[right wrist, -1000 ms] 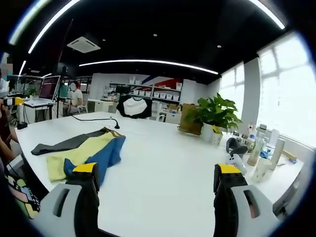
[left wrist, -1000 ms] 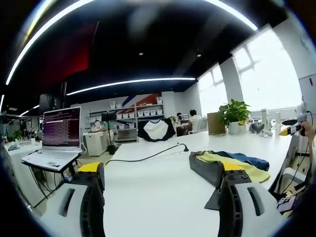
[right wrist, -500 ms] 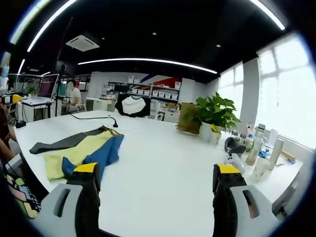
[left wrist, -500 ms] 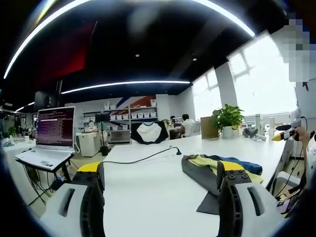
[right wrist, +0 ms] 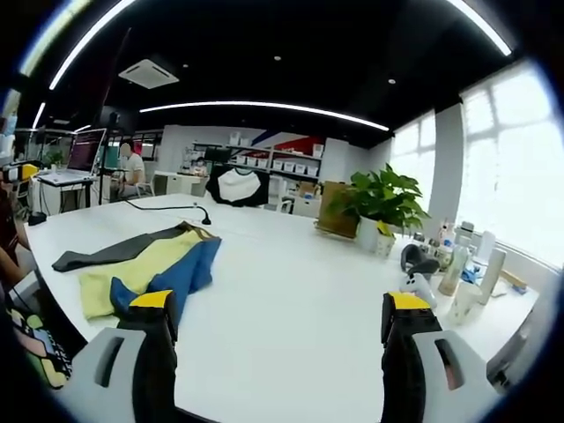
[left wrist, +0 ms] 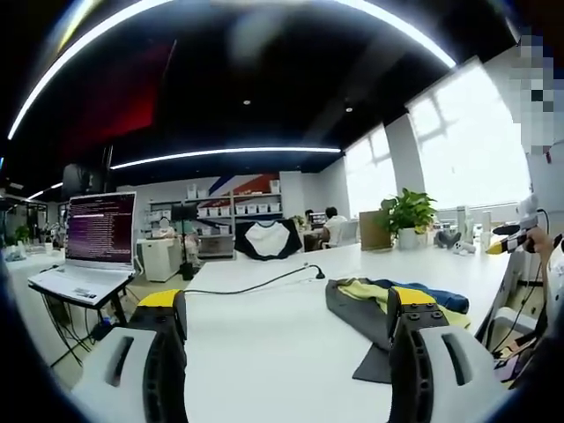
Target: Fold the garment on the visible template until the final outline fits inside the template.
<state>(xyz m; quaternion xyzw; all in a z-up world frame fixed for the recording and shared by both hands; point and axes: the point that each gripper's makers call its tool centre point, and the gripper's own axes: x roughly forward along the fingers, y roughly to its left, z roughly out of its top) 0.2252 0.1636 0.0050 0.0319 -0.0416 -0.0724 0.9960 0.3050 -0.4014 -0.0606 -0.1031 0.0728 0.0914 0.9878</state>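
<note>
My garment point(right wrist: 145, 264), a loose heap of grey, yellow and blue cloth, lies on the white table point(right wrist: 291, 291) at about 9 o'clock in the right gripper view and at about 3 o'clock in the left gripper view point(left wrist: 388, 304). It looks light, soft and floppy, likely to sag and slide on the smooth top, so I judge a pinch at a hem or corner, such as the grey edge nearest me, the surest hold. No template outline is clear to me from here.

My left claw point(left wrist: 286, 330) hangs level above the table, jaws spread wide and holding nothing. My right claw point(right wrist: 280, 330) is posed the same way, wide open and empty, pointed across the table toward a potted plant point(right wrist: 381, 207). A laptop point(left wrist: 92, 251) glows at 9 o'clock in the left gripper view.
</note>
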